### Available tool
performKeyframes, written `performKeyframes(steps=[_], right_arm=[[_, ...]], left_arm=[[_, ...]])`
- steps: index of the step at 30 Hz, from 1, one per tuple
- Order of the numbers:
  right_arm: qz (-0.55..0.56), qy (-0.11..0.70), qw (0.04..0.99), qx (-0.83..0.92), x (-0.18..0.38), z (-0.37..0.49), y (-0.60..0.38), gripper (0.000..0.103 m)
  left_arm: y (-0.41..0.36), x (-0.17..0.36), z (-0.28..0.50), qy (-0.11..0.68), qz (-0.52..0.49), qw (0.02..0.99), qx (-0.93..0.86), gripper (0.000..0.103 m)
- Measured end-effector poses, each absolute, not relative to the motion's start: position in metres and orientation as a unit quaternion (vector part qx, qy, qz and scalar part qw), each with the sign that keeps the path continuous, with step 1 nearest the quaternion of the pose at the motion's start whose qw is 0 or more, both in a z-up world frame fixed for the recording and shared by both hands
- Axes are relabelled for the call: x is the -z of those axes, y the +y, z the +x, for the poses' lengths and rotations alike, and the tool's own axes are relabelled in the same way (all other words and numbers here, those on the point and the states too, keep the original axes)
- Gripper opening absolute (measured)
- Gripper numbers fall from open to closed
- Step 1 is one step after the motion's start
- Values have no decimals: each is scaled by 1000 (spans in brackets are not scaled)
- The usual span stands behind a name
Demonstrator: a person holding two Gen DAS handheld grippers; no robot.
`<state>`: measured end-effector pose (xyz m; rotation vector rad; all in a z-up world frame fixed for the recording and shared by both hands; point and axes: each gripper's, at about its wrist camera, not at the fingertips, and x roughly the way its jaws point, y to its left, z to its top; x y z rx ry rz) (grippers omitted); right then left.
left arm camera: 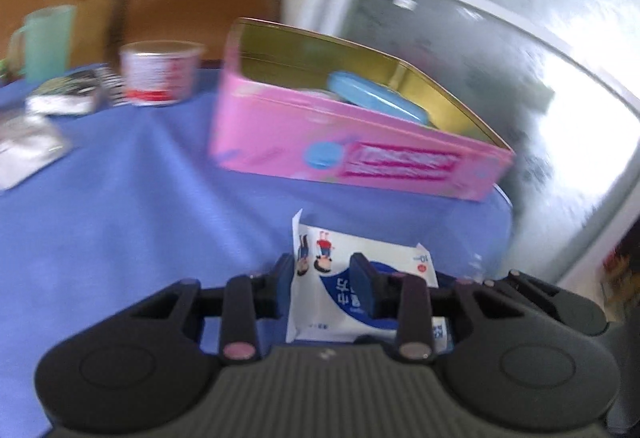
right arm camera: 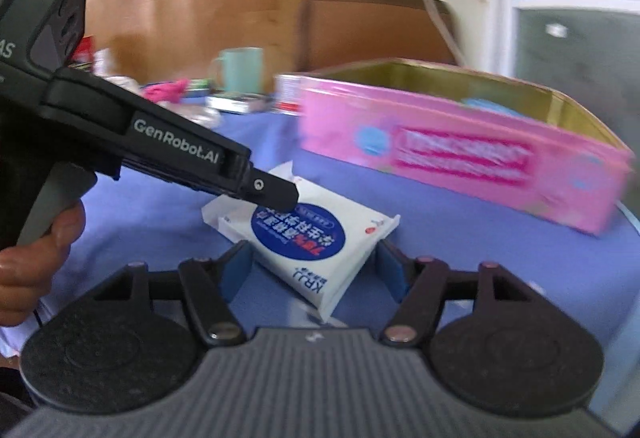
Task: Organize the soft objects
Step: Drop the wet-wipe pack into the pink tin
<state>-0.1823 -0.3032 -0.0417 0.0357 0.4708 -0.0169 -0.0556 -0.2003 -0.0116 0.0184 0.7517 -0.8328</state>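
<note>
2 claws attend 1 tissue pack [right arm camera: 316,250] on the blue counter [left arm camera: 120,198]. Left claw [left arm camera: 326,286] is clamped on the pack; right claw [right arm camera: 314,272] gapes wide, empty, straddling its near corner. Pink tin [left arm camera: 340,154] lies beyond, upper right of frame

"GenRobot.AI" is printed on the left gripper [right arm camera: 294,194]; "KRJJ" is printed on the white tissue pack [right arm camera: 316,238].

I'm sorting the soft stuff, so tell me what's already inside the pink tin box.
Inside the pink tin box one light blue flat item leans against the gold inner wall. The near wall hides the bottom, so anything lying lower cannot be seen.
</note>
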Motion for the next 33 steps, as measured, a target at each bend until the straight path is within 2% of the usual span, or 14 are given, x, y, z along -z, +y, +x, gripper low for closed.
performKeyframes(steps=[6, 14, 17, 21, 25, 29, 33], right_arm=[[35, 221, 974, 20, 46, -189, -329, 69], [1, 121, 992, 44, -22, -150, -360, 70], [20, 143, 988, 51, -22, -101, -385, 69], [40, 184, 980, 72, -14, -47, -410, 60], [34, 206, 972, 107, -9, -21, -417, 60], [62, 177, 976, 106, -14, -46, -418, 60], [85, 131, 984, 90, -23, -81, -396, 60]], left_arm=[[-229, 8, -67, 359, 28, 836, 413, 31], [-257, -81, -31, 274, 27, 855, 438, 32], [-284, -79, 11, 295, 26, 863, 410, 33], [-311, -63, 48, 310, 28, 879, 361, 33], [-318, -55, 66, 315, 31, 890, 328, 35], [-292, -63, 59, 321, 11, 889, 326, 36], [-254, -76, 29, 301, 33, 904, 304, 40]])
